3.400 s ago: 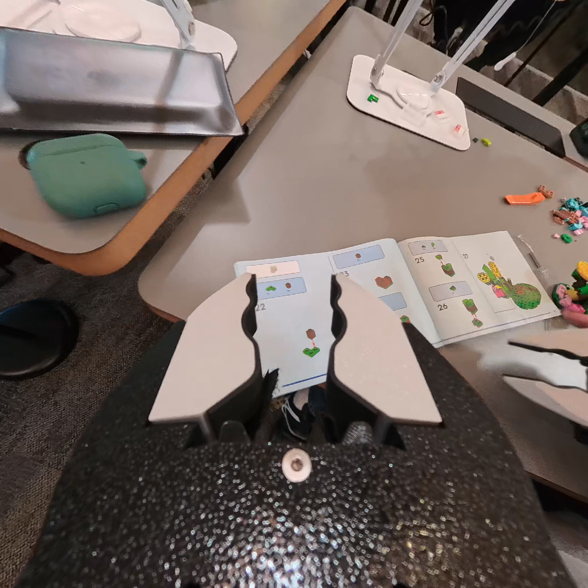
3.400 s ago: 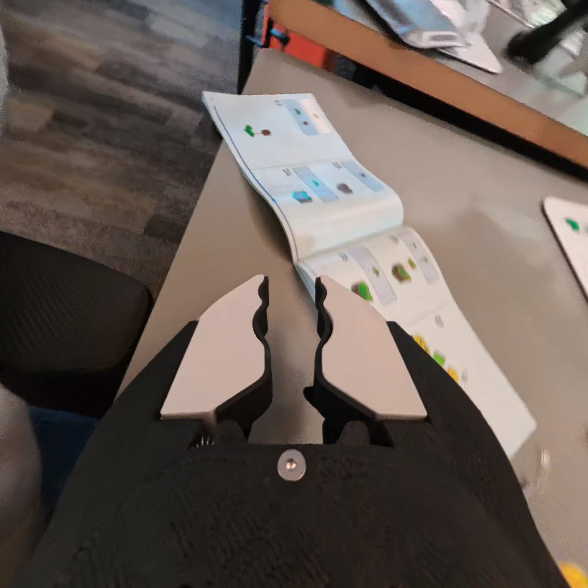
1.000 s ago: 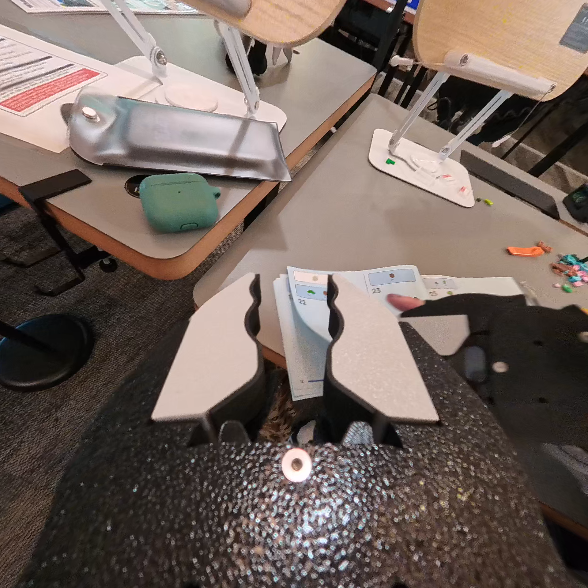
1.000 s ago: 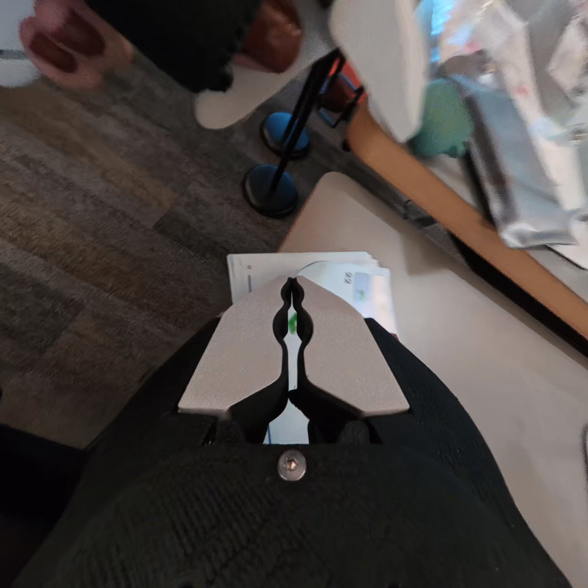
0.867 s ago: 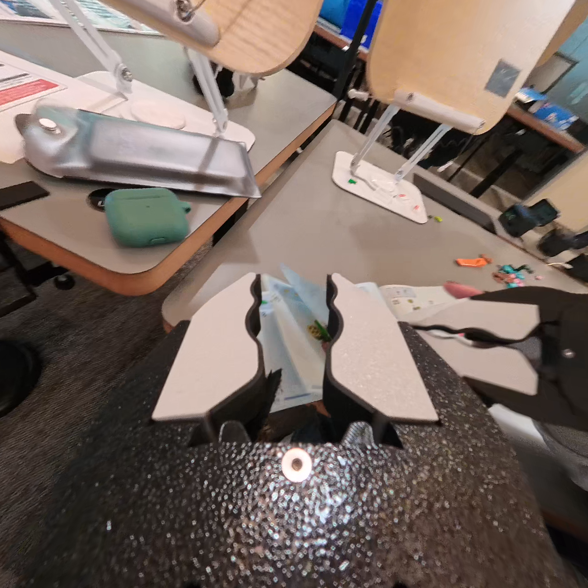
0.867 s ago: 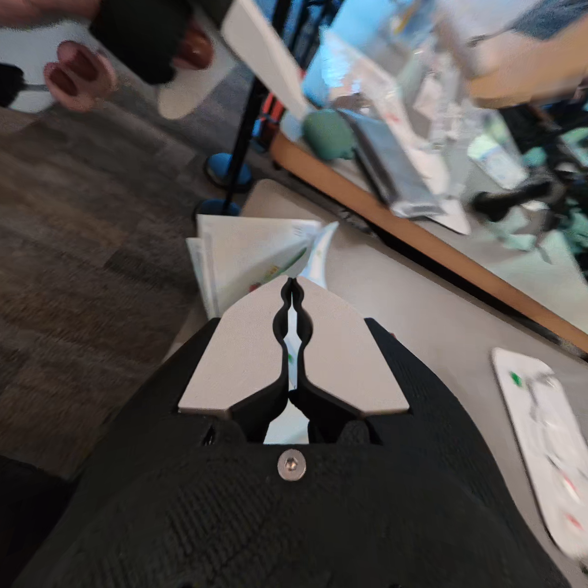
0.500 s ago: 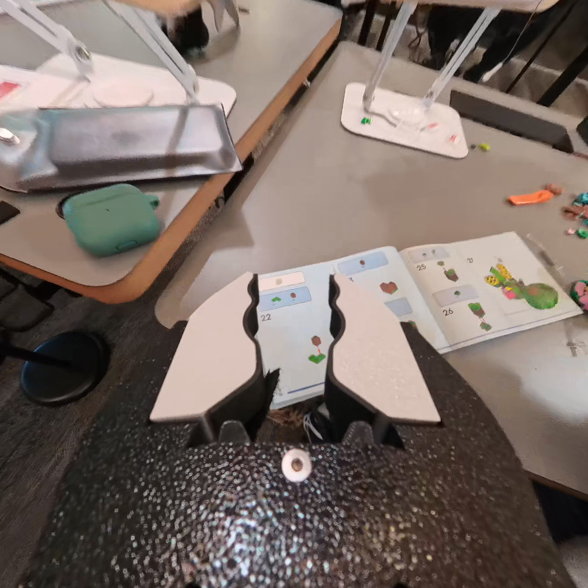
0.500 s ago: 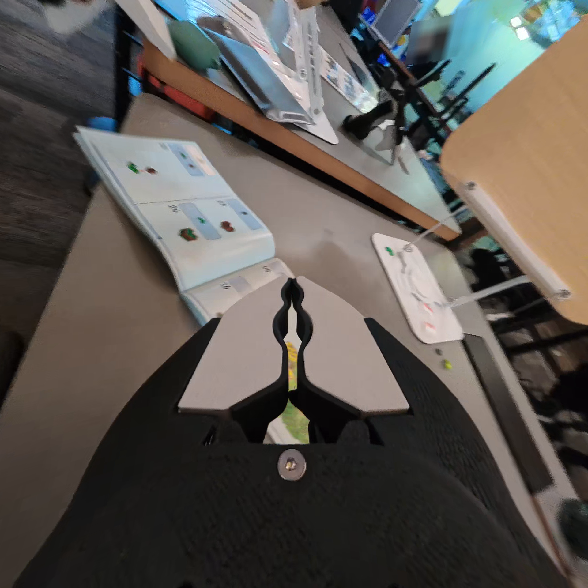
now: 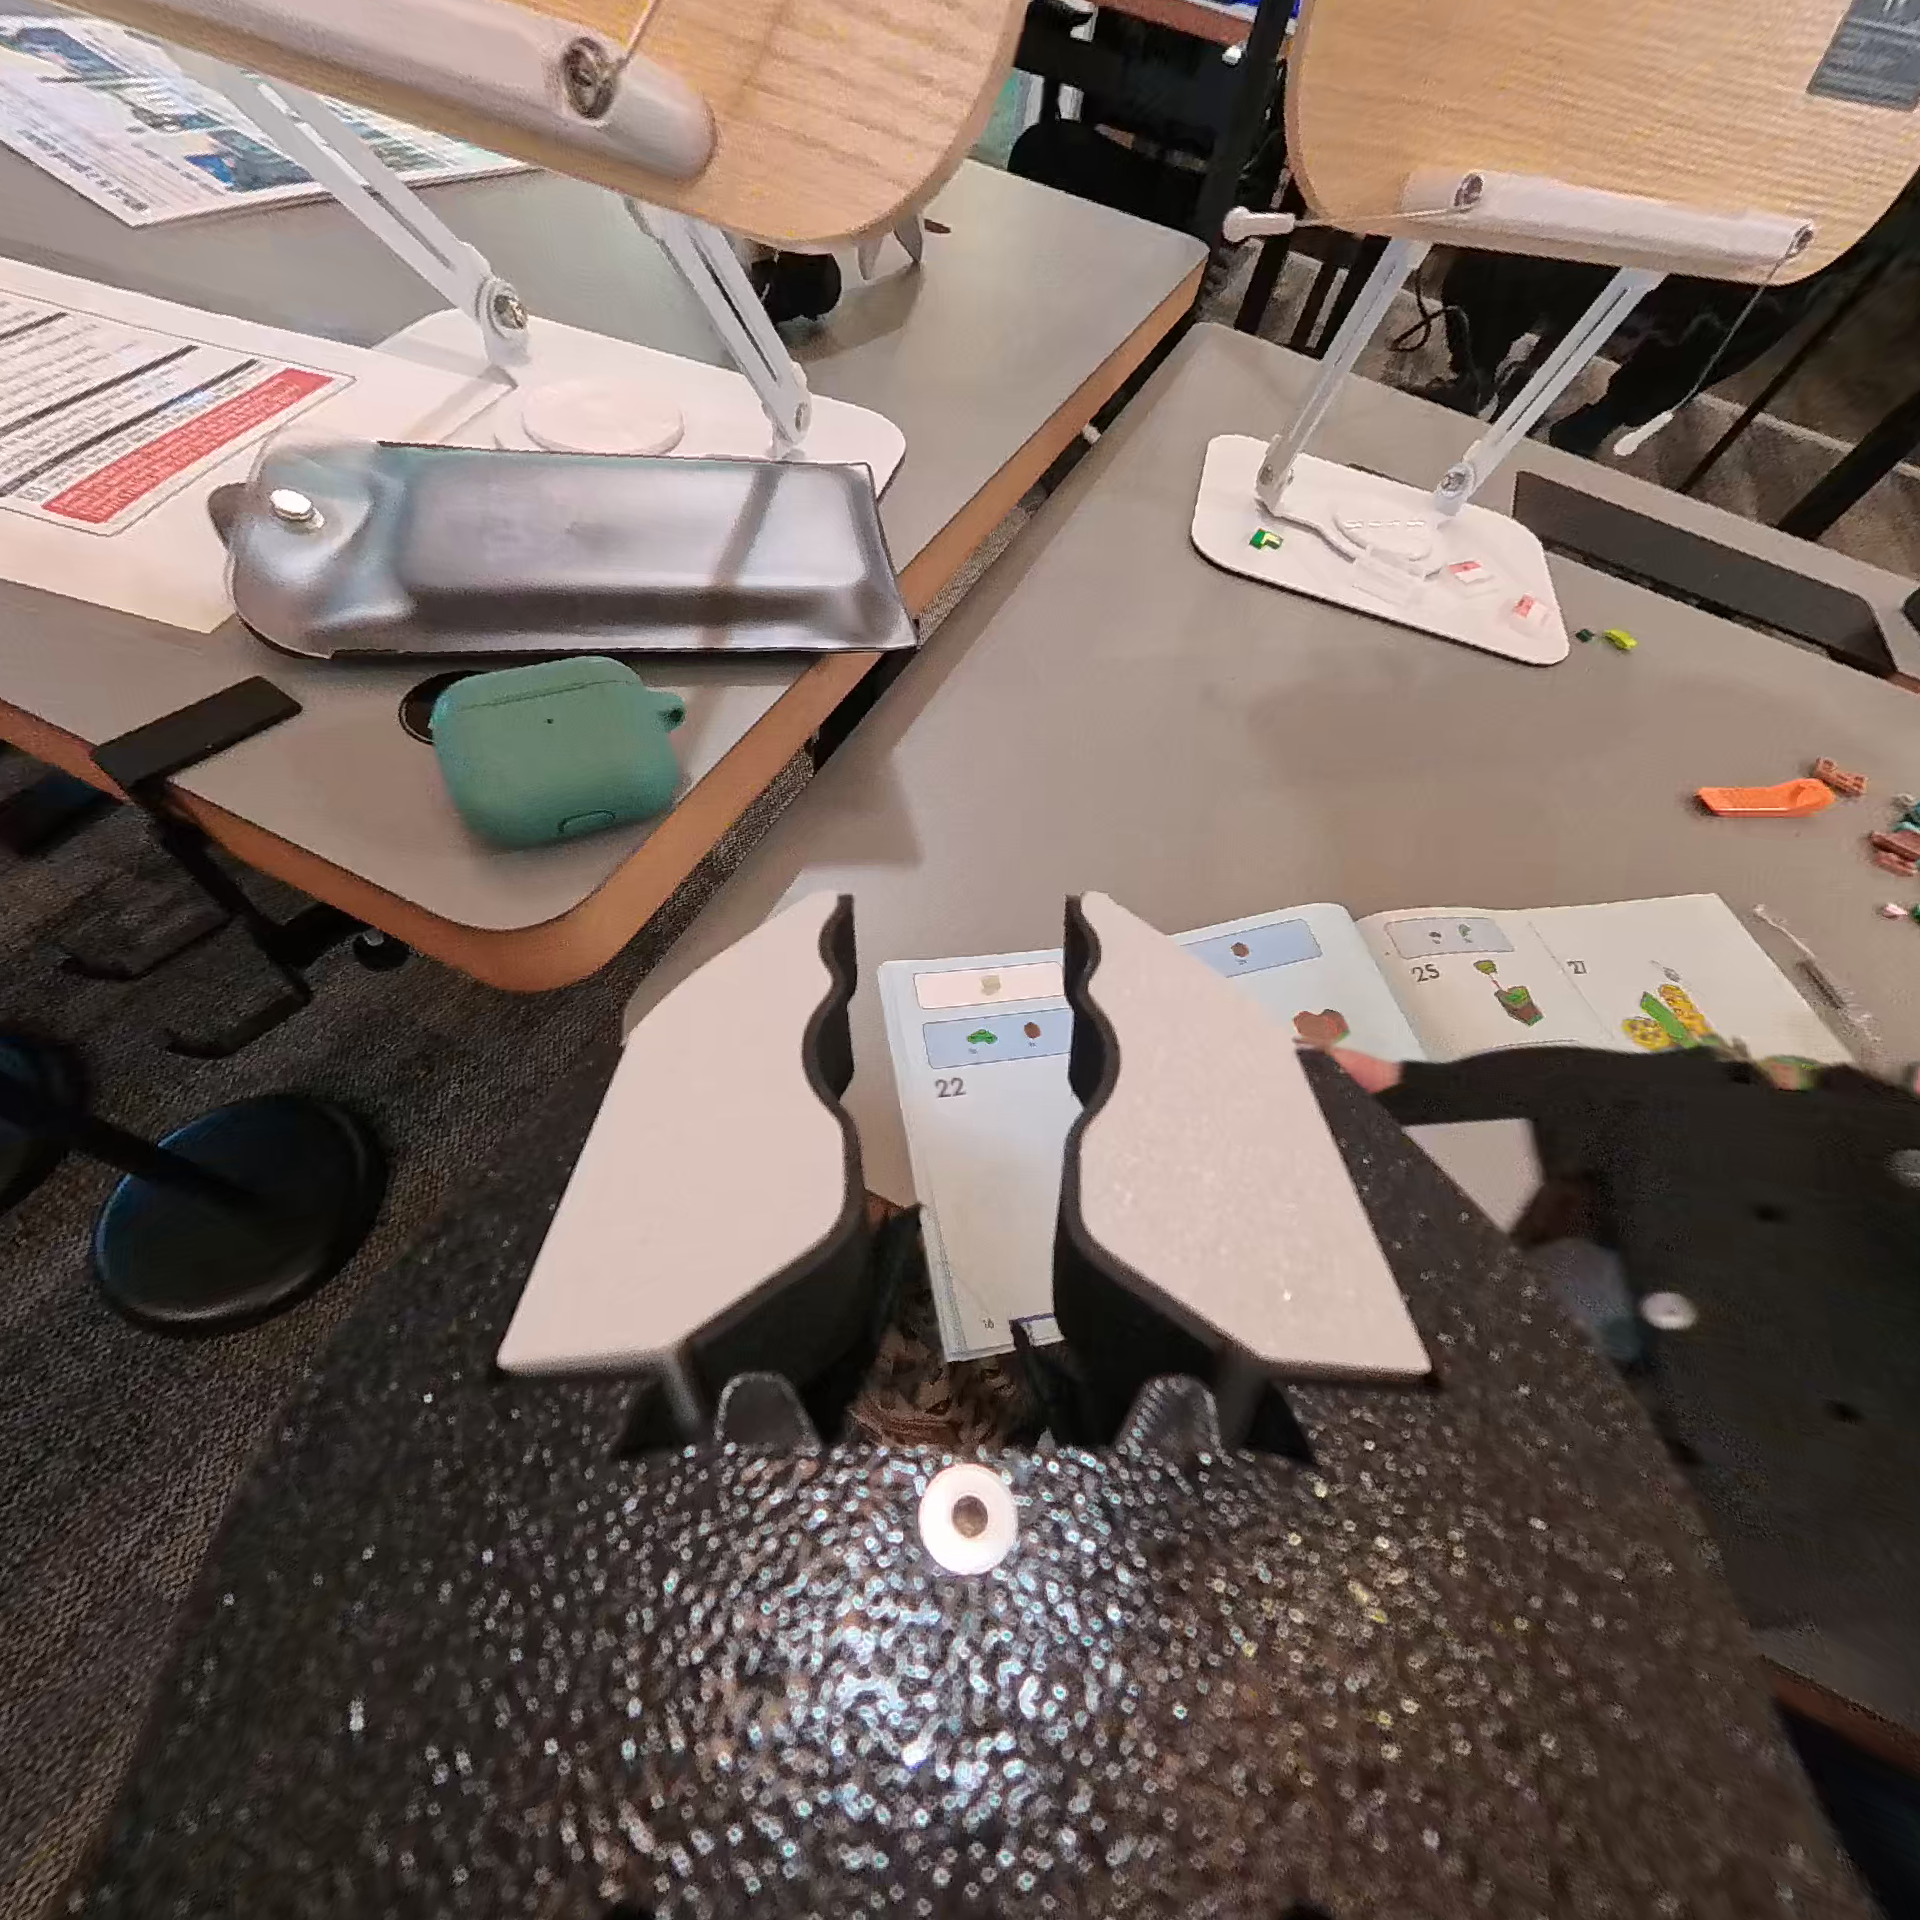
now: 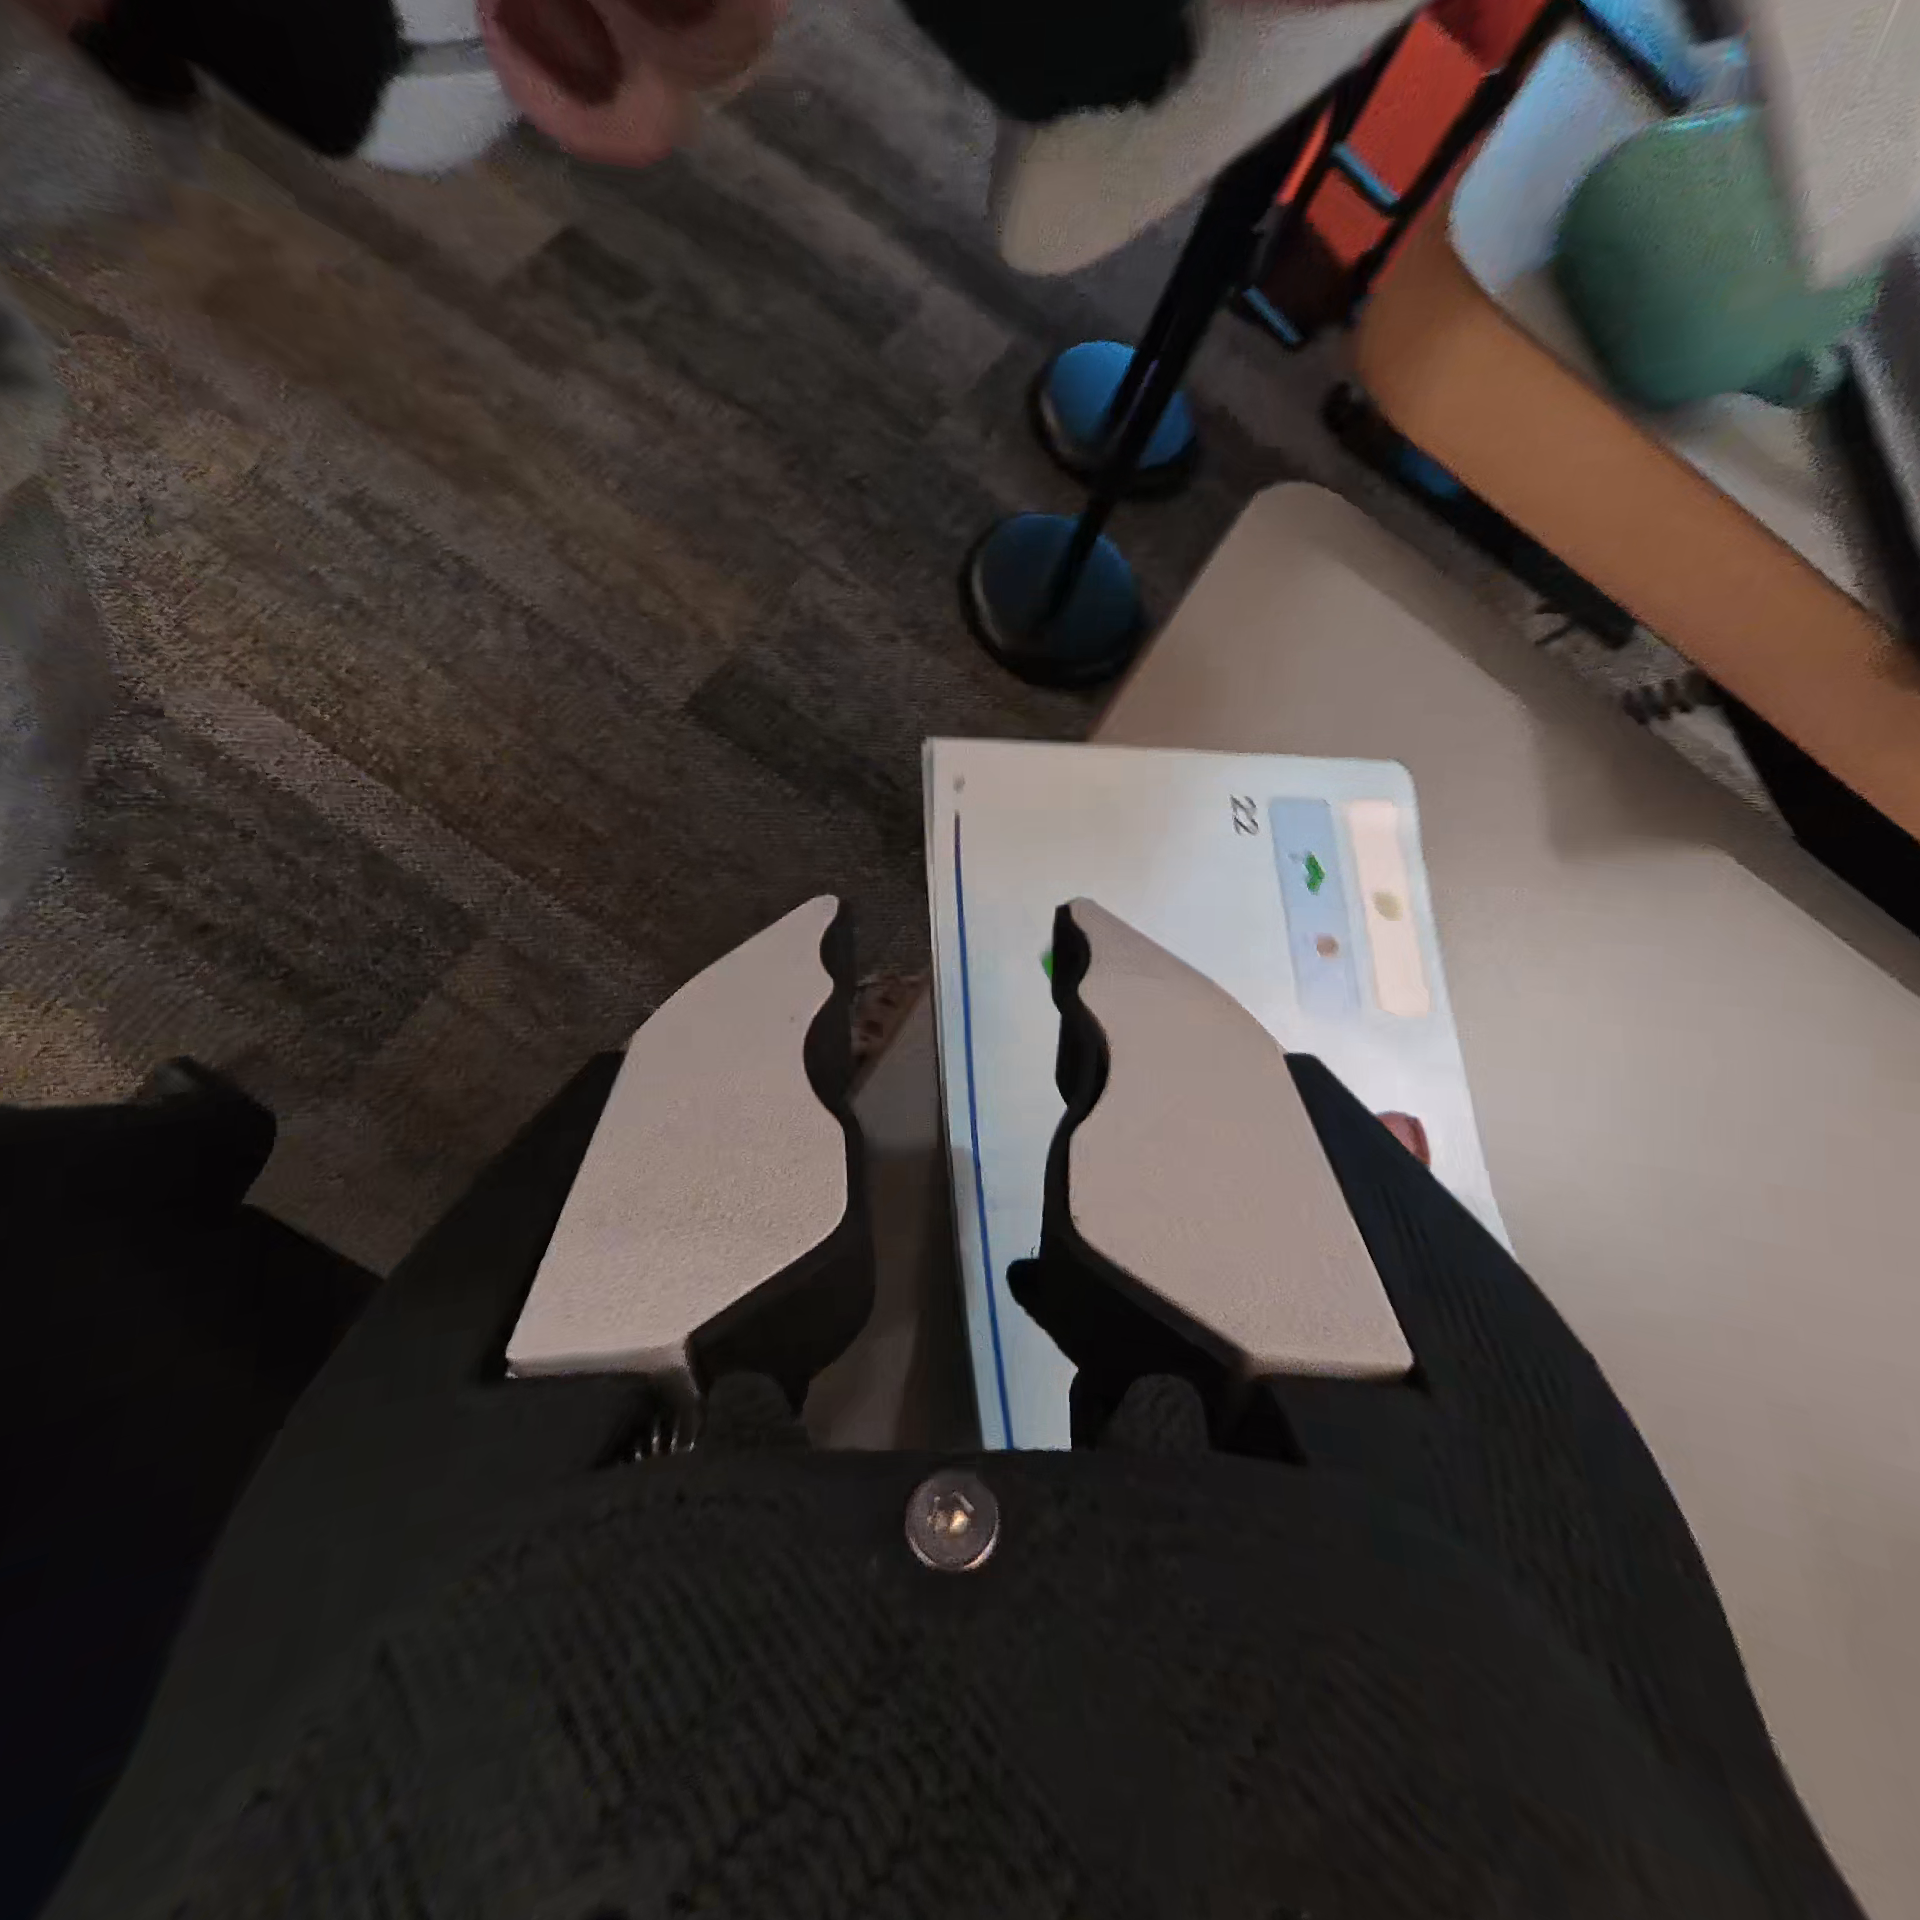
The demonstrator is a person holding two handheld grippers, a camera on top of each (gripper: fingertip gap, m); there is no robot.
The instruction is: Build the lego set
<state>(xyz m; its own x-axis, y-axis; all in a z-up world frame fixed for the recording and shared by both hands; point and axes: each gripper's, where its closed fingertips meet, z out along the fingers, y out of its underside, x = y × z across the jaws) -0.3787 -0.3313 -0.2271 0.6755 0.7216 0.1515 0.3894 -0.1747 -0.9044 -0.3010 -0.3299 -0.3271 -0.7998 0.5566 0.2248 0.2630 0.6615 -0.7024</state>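
Two tools over the near corner of a grey tabletop (image 9: 1195, 748), both with fingers apart and nothing between the pads.

Left tool (image 9: 958, 914): hovers above the left-hand page of an open instruction booklet (image 9: 987, 1143) that lies flat on the tabletop, its near edge jutting slightly past the table rim. No contact with the paper visible.

Right tool (image 10: 945, 914): seen from its own camera, it hangs over the same booklet's outer page (image 10: 1174, 914), one finger above the page, the other above the table edge and carpet (image 10: 416, 623). Gap clear; paper not gripped. In the left view its black body (image 9: 1714, 1226) sits just right of the left tool, low over the booklet's middle.

Around them:
- Small loose bricks, pink, teal and brown (image 9: 1896, 831), and an orange piece (image 9: 1761, 798) at the far right.
- White lamp base (image 9: 1382, 561) farther back on the same tabletop, a few tiny bricks on it.
- Neighbouring tabletop (image 9: 343, 800) to the left carries a teal earbud case (image 9: 556, 748) and a silver pouch (image 9: 561, 561).
- Round black stand base (image 9: 234, 1210) on the carpet.
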